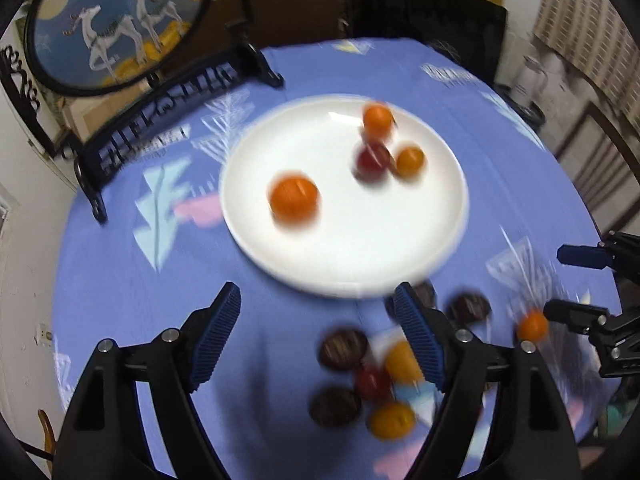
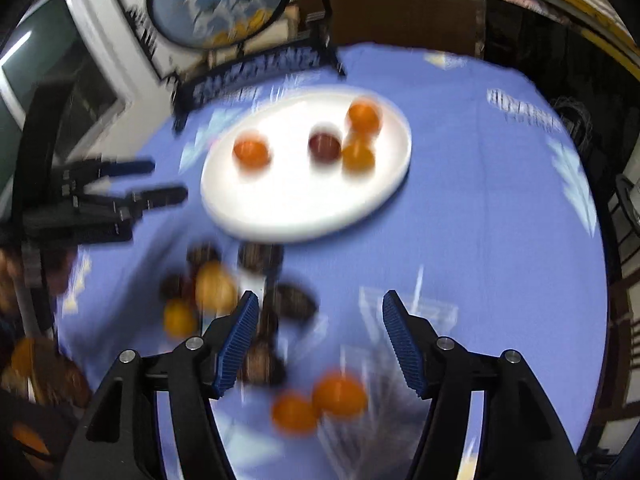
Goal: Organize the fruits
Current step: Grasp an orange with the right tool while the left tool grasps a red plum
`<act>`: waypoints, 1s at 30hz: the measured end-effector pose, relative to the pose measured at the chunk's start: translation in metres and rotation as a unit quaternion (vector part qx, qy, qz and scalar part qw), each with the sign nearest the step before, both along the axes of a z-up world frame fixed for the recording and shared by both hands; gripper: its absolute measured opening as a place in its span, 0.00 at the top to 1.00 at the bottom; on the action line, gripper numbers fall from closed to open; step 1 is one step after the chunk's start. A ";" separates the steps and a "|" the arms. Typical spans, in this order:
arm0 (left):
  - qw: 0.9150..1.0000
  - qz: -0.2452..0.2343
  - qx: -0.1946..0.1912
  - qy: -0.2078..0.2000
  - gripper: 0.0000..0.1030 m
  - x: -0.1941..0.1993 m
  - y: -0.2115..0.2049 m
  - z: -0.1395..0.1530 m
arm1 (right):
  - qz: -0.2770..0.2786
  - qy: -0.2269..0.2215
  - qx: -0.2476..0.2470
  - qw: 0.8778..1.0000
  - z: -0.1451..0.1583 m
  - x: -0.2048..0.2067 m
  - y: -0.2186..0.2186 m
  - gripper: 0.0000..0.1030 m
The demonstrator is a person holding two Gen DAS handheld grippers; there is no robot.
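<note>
A white plate [image 1: 344, 268] on the blue tablecloth holds a large orange fruit [image 1: 295, 199], two smaller orange fruits [image 1: 377, 121] and a dark red fruit [image 1: 372, 161]; the plate also shows in the right wrist view [image 2: 280, 208]. My left gripper [image 1: 318, 308] is open and empty above the cloth just before the plate. Loose dark, red and orange fruits [image 1: 360, 380] lie by its right finger. My right gripper [image 2: 316, 312] is open and empty over two orange fruits [image 2: 320, 400] and a clear bag [image 2: 400, 360]. Both views are blurred.
A round painted screen on a black stand [image 1: 120, 24] stands at the table's far left. The right gripper [image 1: 584, 288] shows at the left view's right edge next to a small orange fruit [image 1: 532, 326]. The left gripper [image 2: 132, 184] shows at the right view's left.
</note>
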State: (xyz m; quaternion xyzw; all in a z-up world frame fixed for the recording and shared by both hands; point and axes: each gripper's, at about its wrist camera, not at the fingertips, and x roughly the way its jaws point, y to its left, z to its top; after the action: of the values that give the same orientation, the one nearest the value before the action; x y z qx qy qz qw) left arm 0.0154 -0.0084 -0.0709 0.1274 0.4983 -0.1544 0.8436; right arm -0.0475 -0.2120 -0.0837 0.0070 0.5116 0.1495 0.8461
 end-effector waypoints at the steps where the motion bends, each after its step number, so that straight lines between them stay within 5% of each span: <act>1: 1.000 -0.003 -0.001 0.007 0.25 -0.012 0.001 -0.004 | 0.003 0.009 -0.009 1.000 -0.006 -0.012 0.000 0.37; 6: 0.998 -0.030 -0.015 0.044 0.25 -0.057 0.000 -0.017 | 0.015 0.047 -0.022 0.999 -0.032 -0.061 0.003 0.37; 13: 0.993 -0.095 -0.009 0.072 0.25 -0.100 -0.029 -0.036 | 0.010 0.072 -0.014 0.997 -0.059 -0.058 0.012 0.48; 17: 0.992 -0.104 -0.009 0.075 0.25 -0.102 -0.047 -0.045 | 0.016 0.070 -0.014 0.997 -0.064 -0.050 0.019 0.65; 30: 0.989 -0.132 -0.001 0.073 0.28 -0.097 -0.077 -0.061 | -0.002 0.061 -0.014 0.998 -0.055 -0.072 -0.004 0.65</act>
State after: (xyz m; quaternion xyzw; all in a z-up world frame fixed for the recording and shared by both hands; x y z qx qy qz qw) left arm -0.0817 -0.0856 -0.1320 0.1800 0.5371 -0.2737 0.7773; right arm -0.1196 -0.2160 -0.1389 0.0052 0.5640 0.1404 0.8137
